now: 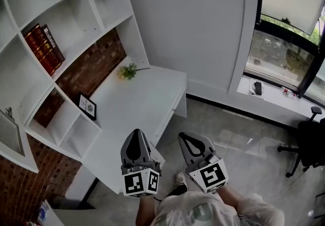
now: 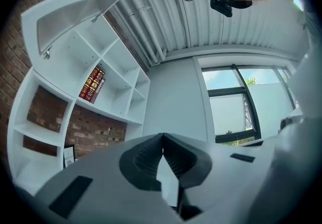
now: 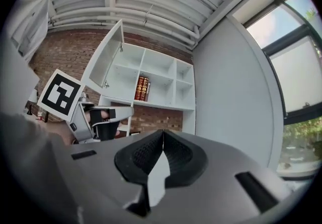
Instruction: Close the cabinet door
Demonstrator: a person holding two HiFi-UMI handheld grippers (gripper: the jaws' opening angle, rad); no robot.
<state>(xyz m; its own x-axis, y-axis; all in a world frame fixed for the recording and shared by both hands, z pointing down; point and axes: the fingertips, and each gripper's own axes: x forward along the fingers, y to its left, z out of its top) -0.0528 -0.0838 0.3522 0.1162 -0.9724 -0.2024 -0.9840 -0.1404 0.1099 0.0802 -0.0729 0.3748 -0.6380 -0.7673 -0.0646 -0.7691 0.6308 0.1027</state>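
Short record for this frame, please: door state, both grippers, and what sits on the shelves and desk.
cabinet door: open, swung upward over a top shelf compartment
left gripper: jaws together, empty, not touching the door
right gripper: jaws together, empty
books: red, in a shelf compartment
desk: white, holds green sprig and framed picture

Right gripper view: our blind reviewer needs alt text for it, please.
The right hand-held gripper, jaws shut and empty, faces a white shelf unit whose top cabinet door is swung up open. Red books stand on a shelf; the left hand-held gripper is at the left.
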